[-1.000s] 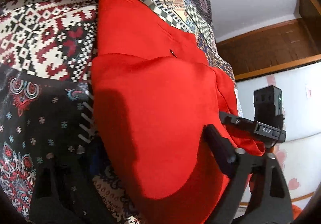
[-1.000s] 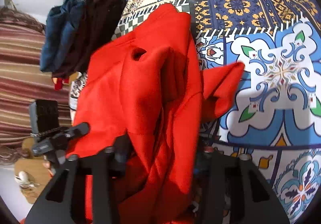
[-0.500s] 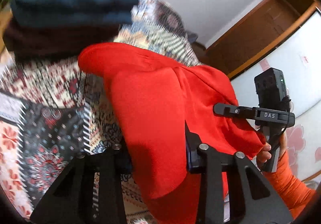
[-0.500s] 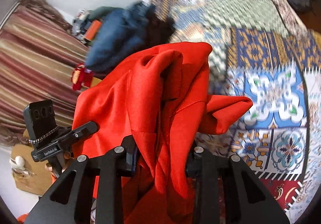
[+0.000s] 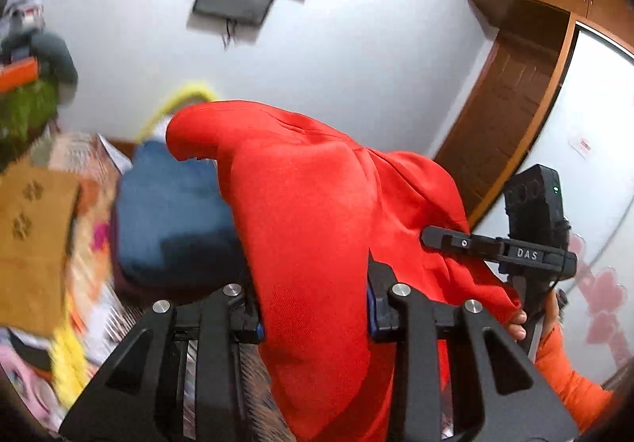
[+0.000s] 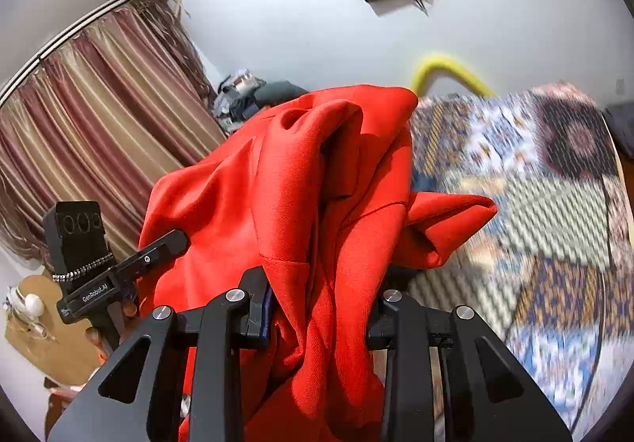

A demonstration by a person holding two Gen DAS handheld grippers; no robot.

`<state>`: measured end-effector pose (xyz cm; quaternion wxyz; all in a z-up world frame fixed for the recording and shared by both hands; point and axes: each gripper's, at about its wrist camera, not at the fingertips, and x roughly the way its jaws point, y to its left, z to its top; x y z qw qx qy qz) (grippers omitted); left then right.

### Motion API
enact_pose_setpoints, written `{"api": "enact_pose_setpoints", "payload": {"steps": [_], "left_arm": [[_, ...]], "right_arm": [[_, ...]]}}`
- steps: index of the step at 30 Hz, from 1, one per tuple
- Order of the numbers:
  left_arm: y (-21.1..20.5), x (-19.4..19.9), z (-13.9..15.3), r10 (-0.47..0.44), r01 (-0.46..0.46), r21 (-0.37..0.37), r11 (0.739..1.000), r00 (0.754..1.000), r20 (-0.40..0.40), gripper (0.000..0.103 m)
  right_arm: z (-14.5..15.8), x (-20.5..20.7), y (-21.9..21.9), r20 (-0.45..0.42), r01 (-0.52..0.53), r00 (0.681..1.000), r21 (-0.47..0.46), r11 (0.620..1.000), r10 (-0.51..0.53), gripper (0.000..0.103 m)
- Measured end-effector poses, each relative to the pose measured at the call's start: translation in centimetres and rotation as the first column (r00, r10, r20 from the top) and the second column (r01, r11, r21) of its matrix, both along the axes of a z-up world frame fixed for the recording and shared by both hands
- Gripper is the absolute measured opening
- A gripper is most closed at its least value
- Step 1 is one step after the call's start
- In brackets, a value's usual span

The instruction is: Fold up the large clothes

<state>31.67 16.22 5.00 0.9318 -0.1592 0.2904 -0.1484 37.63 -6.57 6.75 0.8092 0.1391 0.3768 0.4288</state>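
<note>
Both my jaws are clenched on the red garment (image 5: 317,228), left gripper (image 5: 313,307) and right gripper (image 6: 317,307) each gripping a bunch. I hold it raised above the bed (image 6: 535,204), near the blue pile (image 5: 170,212), probably so it hangs free before laying it flat.

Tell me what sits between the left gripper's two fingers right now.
Red garment fills the gap in the left gripper, its fingers closed against the cloth; the left wrist view shows it.

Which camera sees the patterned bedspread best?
The right wrist view. There the bedspread fills the right side, its patchwork visible though blurred, behind the red garment gripped by the right gripper. In the left wrist view the garment and the left gripper hide it almost entirely.
</note>
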Motion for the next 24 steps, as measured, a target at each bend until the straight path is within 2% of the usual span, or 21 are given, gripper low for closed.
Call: {"api": "enact_pose_setpoints", "payload": {"steps": [4, 8, 10, 13, 15, 17, 18, 19, 20, 21, 24], "left_arm": [[3.2, 3.4, 2.2, 0.045, -0.046, 0.039, 0.998, 0.998, 0.045, 0.035], [6.7, 8.3, 2.3, 0.071, -0.077, 0.076, 0.994, 0.995, 0.072, 0.036], [8.6, 11.1, 0.8, 0.088, -0.094, 0.103, 0.990, 0.994, 0.060, 0.038], [11.0, 15.7, -3.2, 0.120, -0.115, 0.143, 0.983, 0.992, -0.025, 0.042], [12.4, 18.9, -7.5, 0.139, -0.117, 0.150, 0.982, 0.979, -0.146, 0.043], [13.7, 21.1, -11.8, 0.156, -0.119, 0.149, 0.982, 0.951, -0.269, 0.048], [14.3, 21.8, -13.8, 0.172, -0.130, 0.150, 0.980, 0.933, -0.315, 0.056], [14.7, 22.0, -14.8, 0.181, -0.142, 0.140, 0.980, 0.926, -0.330, 0.060], [15.1, 21.8, -15.4, 0.178, -0.147, 0.119, 0.982, 0.929, -0.324, 0.068], [15.1, 21.4, -15.5, 0.178, -0.151, 0.109, 0.983, 0.933, -0.312, 0.073], [14.4, 20.2, -14.7, 0.196, -0.160, 0.145, 0.976, 0.938, -0.287, 0.076]], "right_arm": [[0.9, 4.3, 3.8, 0.050, 0.004, 0.999, 0.018, 1.000, -0.005, 0.027], [-0.8, 9.1, 7.0, 0.036, 0.016, 0.999, 0.024, 1.000, -0.017, 0.028], [-2.5, 10.6, 8.2, 0.016, 0.024, 1.000, 0.004, 1.000, -0.025, 0.028], [-7.4, 14.0, 10.4, -0.085, 0.029, 0.996, -0.055, 0.998, -0.034, 0.028], [-11.5, 15.6, 11.4, -0.163, 0.039, 0.985, -0.139, 0.989, -0.062, 0.029], [-14.7, 16.2, 11.8, -0.190, 0.057, 0.977, -0.204, 0.977, -0.097, 0.038], [-15.2, 16.0, 11.7, -0.186, 0.060, 0.977, -0.223, 0.973, -0.102, 0.042], [-15.5, 15.7, 11.5, -0.175, 0.070, 0.978, -0.240, 0.968, -0.114, 0.047], [-15.2, 15.2, 11.2, -0.163, 0.078, 0.979, -0.247, 0.966, -0.121, 0.055], [-14.8, 15.0, 11.1, -0.152, 0.082, 0.981, -0.258, 0.963, -0.124, 0.058], [-13.2, 14.0, 10.9, -0.102, 0.076, 0.988, -0.330, 0.941, -0.116, 0.061]]}}
